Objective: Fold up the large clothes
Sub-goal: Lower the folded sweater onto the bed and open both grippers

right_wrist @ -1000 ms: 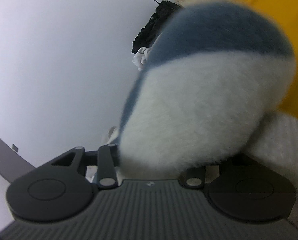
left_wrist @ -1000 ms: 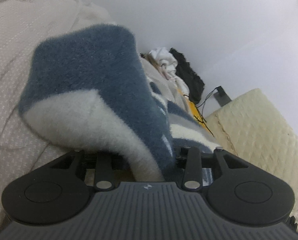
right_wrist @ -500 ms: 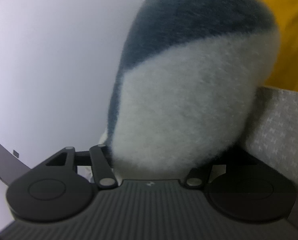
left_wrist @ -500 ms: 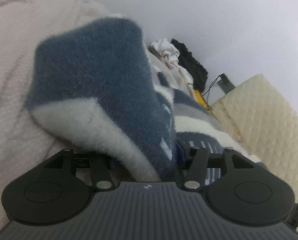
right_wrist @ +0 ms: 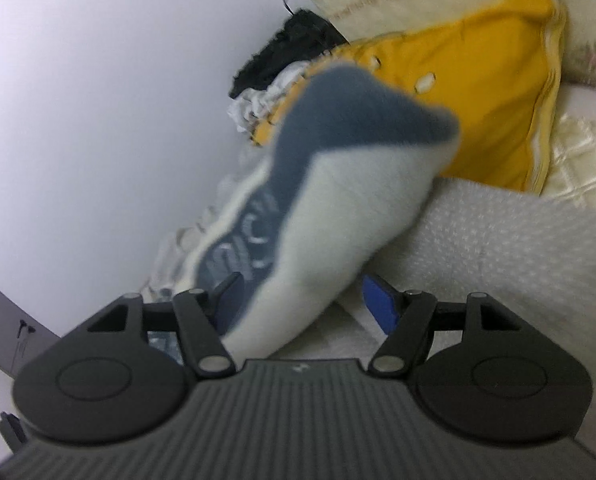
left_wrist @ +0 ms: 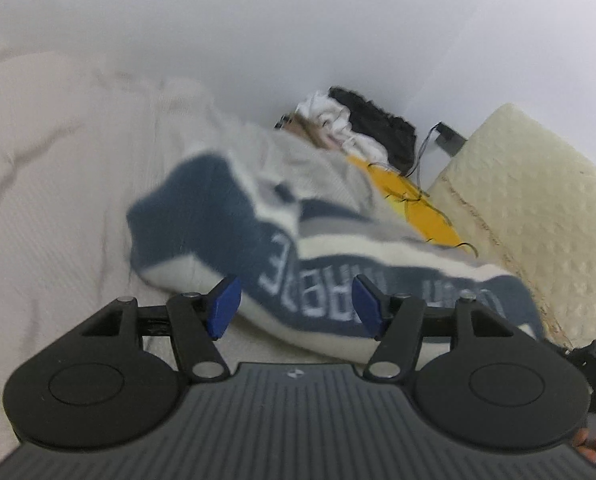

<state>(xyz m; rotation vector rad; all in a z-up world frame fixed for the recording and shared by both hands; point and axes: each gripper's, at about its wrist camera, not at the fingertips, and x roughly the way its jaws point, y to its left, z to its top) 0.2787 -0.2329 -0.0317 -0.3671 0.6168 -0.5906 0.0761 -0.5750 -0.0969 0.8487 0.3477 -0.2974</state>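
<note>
A: While both tongs are opening, where is the fleece garment [left_wrist: 234,216]?
B: On the bed [left_wrist: 58,200]; left tongs [left_wrist: 294,306] spread, pads clear of it; right tongs [right_wrist: 303,302] spread, a corner between them, contact unclear.
A: Legibility?
B: Lettering blurred; the dark pile [left_wrist: 377,124] behind is unidentifiable.

place: home bedroom | surface: bed [left_wrist: 50,208] under a cream textured cover, creased | bedding: quilted cream pillow [left_wrist: 537,208] against the plain white wall [left_wrist: 298,20]; yellow cushion [right_wrist: 477,92] | clutter: heap of black and white clothes [left_wrist: 361,128] in the corner; fleece blanket [left_wrist: 298,248], blue and white, lying on the bed
</note>
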